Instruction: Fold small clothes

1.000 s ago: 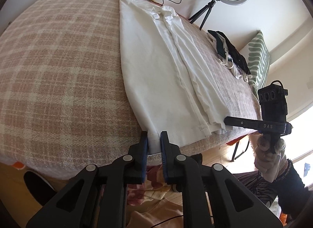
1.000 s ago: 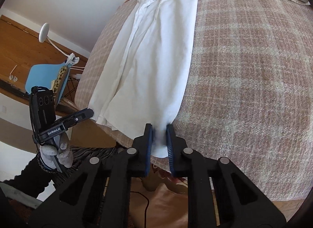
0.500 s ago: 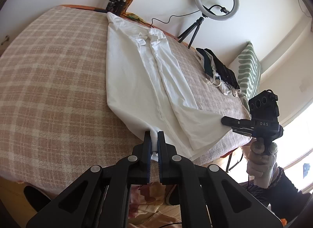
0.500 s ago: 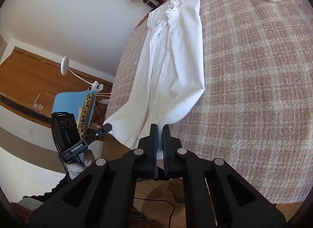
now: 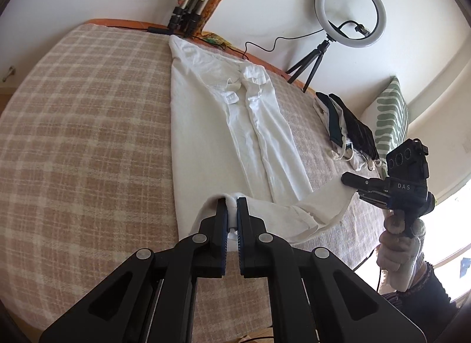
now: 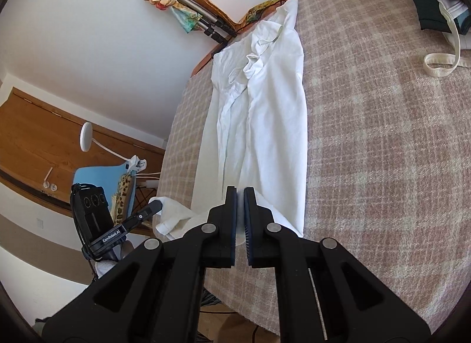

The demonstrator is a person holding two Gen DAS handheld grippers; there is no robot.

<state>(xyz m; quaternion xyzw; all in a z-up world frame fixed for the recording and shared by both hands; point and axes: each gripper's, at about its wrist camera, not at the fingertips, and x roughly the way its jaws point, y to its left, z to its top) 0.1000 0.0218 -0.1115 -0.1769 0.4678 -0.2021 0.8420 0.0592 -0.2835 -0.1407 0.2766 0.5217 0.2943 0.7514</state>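
A white button-up shirt [image 5: 235,125] lies lengthwise on the checked bed cover [image 5: 82,142], collar at the far end. It also shows in the right wrist view [image 6: 265,125]. My left gripper [image 5: 231,201] is shut on the shirt's bottom hem at its left corner and holds it lifted over the body of the shirt. My right gripper [image 6: 240,191] is shut on the hem at the other corner, also lifted. The hem hangs folded between the two grippers. Each gripper shows in the other's view, the right gripper [image 5: 347,178] and the left gripper [image 6: 156,204].
A pile of dark and white clothes [image 5: 347,130] lies at the right of the bed, beside a green patterned pillow [image 5: 388,116]. A ring light on a tripod [image 5: 350,13] stands behind the bed. A blue chair [image 6: 97,178] stands off the bed's near side.
Both grippers have closed on the shirt's bottom hem at the bed's edge, lifted it and carried it forward toward the collar, so the lower part now folds over the body.
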